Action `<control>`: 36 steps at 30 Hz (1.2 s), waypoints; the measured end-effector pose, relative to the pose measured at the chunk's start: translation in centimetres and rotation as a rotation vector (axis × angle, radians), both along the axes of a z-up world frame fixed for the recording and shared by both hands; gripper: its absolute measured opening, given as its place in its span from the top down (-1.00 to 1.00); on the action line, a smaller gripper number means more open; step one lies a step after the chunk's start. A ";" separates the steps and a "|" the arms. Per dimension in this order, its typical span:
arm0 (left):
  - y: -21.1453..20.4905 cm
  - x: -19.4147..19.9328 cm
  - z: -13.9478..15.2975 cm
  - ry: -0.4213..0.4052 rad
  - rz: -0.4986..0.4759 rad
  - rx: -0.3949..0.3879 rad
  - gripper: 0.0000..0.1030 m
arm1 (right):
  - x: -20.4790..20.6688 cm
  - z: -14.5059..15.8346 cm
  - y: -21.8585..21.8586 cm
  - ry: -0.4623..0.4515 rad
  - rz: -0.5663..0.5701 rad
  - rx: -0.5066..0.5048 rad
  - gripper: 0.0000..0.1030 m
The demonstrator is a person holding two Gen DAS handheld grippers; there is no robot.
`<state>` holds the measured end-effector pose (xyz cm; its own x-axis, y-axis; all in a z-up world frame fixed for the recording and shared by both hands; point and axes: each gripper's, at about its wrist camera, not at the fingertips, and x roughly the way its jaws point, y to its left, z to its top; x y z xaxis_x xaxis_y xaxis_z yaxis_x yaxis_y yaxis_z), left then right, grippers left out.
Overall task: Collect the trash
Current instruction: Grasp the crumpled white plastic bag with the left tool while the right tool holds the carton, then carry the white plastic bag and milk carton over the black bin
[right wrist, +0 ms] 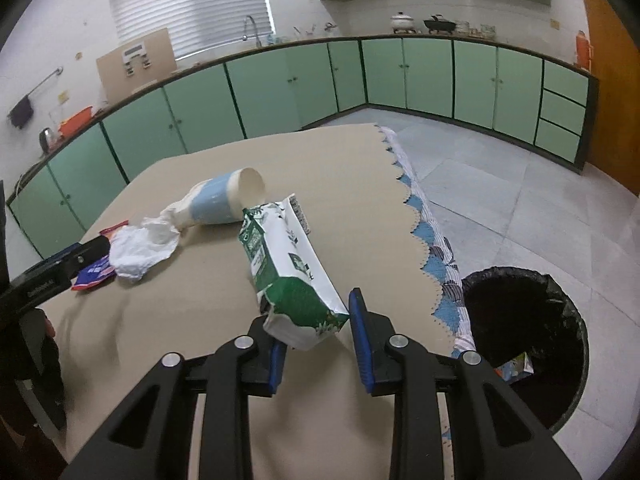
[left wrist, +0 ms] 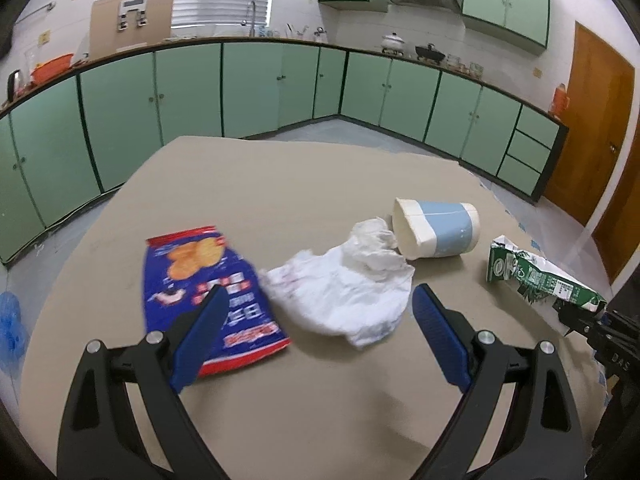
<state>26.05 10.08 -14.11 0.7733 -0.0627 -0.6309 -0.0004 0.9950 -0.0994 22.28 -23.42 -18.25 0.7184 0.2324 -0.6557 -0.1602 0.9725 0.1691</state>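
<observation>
On the tan table [left wrist: 320, 184] lie a blue snack bag [left wrist: 208, 292], a crumpled white tissue [left wrist: 344, 288], a tipped white and blue paper cup [left wrist: 436, 232] and a green and white carton [left wrist: 540, 280]. My left gripper [left wrist: 316, 312] is open just above the table, its left finger over the snack bag and the tissue between its fingers. My right gripper [right wrist: 312, 332] is shut on the near end of the carton [right wrist: 288, 272], which is lifted off the table. The cup [right wrist: 224, 204] and tissue [right wrist: 140, 252] lie beyond it.
A black-lined trash bin [right wrist: 528, 344] stands on the floor right of the table edge [right wrist: 424, 260], with some trash inside. Green kitchen cabinets [left wrist: 188, 92] line the far walls. A wooden door [left wrist: 596, 136] is at the right.
</observation>
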 end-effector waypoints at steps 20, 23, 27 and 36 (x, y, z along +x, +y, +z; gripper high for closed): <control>-1.4 3.8 -2.5 0.150 -0.038 -0.032 0.77 | 0.6 -0.5 1.2 -0.014 0.000 0.000 0.44; -1.7 2.5 -1.5 0.120 -0.047 -0.045 0.79 | 0.2 -0.3 0.7 -0.035 -0.012 0.015 0.45; -3.1 0.4 -0.2 0.093 -0.089 -0.054 0.79 | -0.5 0.3 0.1 -0.060 -0.036 0.006 0.45; -6.4 -2.1 -2.3 0.168 -0.150 -0.070 0.79 | -0.1 -0.5 0.0 0.012 0.047 -0.023 -0.04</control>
